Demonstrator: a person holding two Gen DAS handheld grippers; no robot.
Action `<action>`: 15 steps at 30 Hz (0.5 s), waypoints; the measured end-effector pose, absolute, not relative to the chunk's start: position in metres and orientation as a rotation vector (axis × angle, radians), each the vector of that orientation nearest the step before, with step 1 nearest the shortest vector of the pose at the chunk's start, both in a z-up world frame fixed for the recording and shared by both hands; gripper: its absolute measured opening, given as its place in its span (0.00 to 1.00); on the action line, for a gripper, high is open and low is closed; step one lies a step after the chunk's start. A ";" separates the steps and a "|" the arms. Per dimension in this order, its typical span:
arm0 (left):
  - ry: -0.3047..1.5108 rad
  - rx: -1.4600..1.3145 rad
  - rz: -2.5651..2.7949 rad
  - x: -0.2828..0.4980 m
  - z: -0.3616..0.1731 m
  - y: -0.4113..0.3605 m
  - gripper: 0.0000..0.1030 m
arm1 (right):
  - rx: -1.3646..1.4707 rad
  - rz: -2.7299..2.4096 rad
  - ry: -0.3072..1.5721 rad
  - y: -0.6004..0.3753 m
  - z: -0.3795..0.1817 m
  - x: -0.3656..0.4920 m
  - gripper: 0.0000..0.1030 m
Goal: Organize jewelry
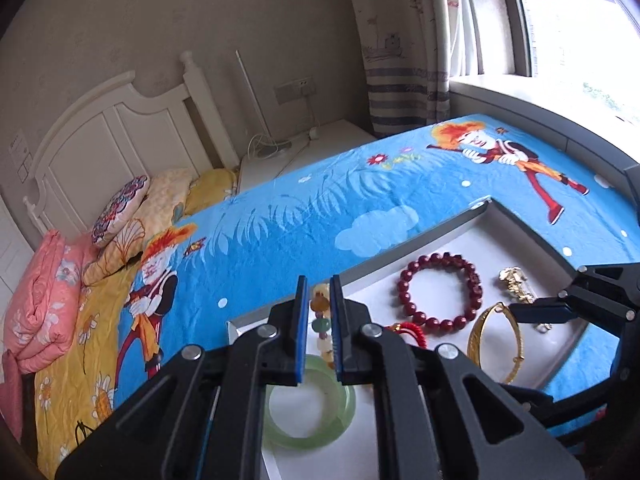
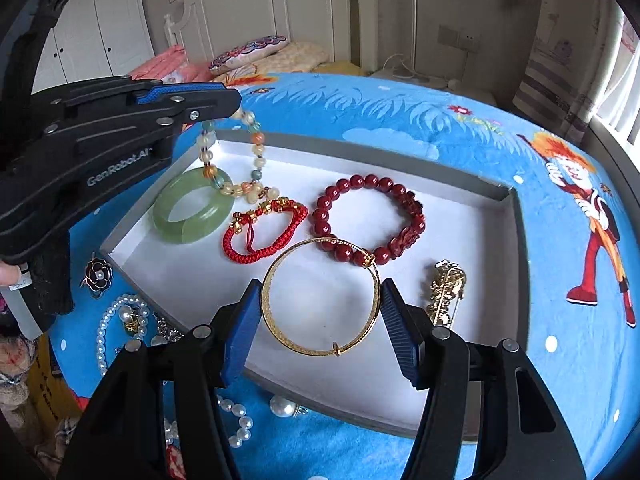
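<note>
A grey-rimmed white tray (image 2: pixel 360 148) lies on the blue cartoon blanket. In it lie a green jade bangle (image 2: pixel 164 208), a red cord bracelet (image 2: pixel 240 248), a dark red bead bracelet (image 2: pixel 320 212) and a gold brooch (image 2: pixel 444 296). My left gripper (image 1: pixel 318 280) is shut on a string of pale multicolour beads (image 2: pixel 256 148), which dangles over the tray's far left corner, its lower end touching the jade bangle. My right gripper (image 2: pixel 320 284) is shut on a gold bangle (image 2: pixel 310 350), its pads pressing on both sides, just over the tray's near part.
Pearl strings (image 2: pixel 108 320), a dark flower brooch (image 2: pixel 96 274) and a big pearl (image 2: pixel 282 406) lie on the blanket beside the tray's near left edge. Pillows (image 1: pixel 120 208) and a white headboard (image 1: pixel 100 140) stand at the far end of the bed.
</note>
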State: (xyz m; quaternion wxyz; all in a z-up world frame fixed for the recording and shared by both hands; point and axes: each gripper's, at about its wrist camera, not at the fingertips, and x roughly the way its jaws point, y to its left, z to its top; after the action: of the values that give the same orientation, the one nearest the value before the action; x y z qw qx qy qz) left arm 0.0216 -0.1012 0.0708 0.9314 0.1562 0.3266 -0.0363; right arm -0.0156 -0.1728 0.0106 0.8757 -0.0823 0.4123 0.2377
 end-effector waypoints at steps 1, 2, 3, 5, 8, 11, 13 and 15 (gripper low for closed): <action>0.687 0.302 -0.061 0.026 0.065 -0.098 0.12 | -0.156 0.501 0.864 -0.173 0.008 -0.014 0.59; 0.708 0.279 -0.058 0.030 0.061 -0.093 0.16 | -0.138 0.508 0.864 -0.175 0.007 -0.014 0.61; 0.718 0.262 -0.056 0.032 0.058 -0.089 0.19 | -0.121 0.514 0.861 -0.177 0.006 -0.014 0.65; 0.715 0.261 -0.039 0.031 0.054 -0.084 0.36 | -0.101 0.523 0.849 -0.182 0.006 -0.016 0.66; 0.697 0.278 -0.025 0.023 0.052 -0.081 0.58 | -0.071 0.520 0.827 -0.191 0.010 -0.018 0.66; 0.673 0.296 -0.008 0.014 0.054 -0.081 0.74 | -0.040 0.520 0.799 -0.200 0.018 -0.022 0.66; 0.662 0.302 0.003 0.008 0.056 -0.081 0.81 | -0.020 0.515 0.779 -0.206 0.024 -0.028 0.67; 0.646 0.310 0.034 0.001 0.059 -0.082 0.86 | 0.008 0.513 0.761 -0.214 0.028 -0.034 0.71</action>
State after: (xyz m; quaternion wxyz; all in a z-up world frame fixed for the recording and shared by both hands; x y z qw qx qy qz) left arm 0.0009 -0.0818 0.0586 0.9363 0.1518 0.3162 0.0169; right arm -0.0343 -0.2135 0.0278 0.8965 0.0037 0.3672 0.2476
